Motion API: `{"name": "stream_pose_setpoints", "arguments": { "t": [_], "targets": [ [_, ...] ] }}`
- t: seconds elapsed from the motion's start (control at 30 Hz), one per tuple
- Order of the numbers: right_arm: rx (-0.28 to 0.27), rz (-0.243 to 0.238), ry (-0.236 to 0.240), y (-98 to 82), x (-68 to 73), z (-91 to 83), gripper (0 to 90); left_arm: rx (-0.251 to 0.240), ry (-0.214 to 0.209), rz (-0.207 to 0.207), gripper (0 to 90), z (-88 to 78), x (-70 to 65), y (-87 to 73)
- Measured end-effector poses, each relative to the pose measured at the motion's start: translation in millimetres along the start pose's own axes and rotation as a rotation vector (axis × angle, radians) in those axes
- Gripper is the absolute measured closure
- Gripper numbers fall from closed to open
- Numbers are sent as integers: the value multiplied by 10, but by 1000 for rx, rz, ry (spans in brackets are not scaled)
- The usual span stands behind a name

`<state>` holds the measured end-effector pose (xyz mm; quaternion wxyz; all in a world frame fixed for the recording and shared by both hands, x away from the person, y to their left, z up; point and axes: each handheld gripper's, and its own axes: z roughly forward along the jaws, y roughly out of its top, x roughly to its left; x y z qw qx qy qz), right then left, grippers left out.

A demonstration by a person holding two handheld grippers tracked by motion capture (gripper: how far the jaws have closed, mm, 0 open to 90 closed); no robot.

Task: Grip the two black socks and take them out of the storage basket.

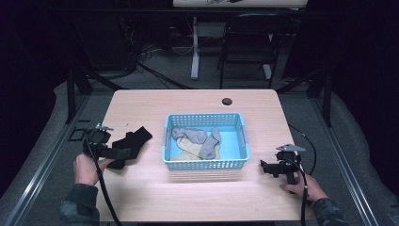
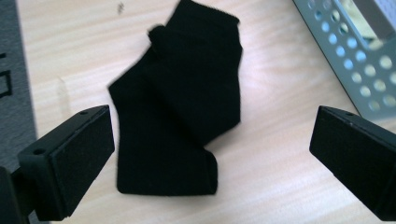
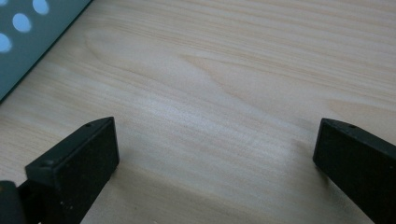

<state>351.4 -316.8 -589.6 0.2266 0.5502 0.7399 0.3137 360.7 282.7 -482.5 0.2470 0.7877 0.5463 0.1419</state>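
Left tool [image 2: 212, 154] wide open, low over black socks [image 2: 180, 100], level.

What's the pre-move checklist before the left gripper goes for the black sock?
1. Left gripper jaws open: ok, they stand wide with nothing clamped.
2. Black sock within the jaws' line: ok, it lies flat on the table ahead of them.
3. Sock free of the blue basket: ok, apart, left of it.
4. Room in the basket: ok, grey socks and a beige one leave bare floor.
5. Right gripper clear: ok, open over bare table, right of the basket.
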Motion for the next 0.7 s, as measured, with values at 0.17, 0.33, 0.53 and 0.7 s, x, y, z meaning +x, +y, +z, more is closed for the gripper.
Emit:
{"name": "stream_pose_setpoints", "arguments": {
  "t": [0.17, 0.33, 0.53, 0.7],
  "targets": [
    [0, 0, 0, 0, 0, 0, 0, -13, -20, -10, 0, 59, -66, -201],
    [0, 1, 0, 0, 1, 0, 0, -2, -4, -23, 0, 157, -101, -369],
    [0, 1, 0, 0, 0, -1, 0, 16, 11, -30, 0, 288, -97, -476],
    [0, 1, 0, 0, 0, 0, 0, 1, 15, -20, 0, 285, -98, -468]
  ]
}}
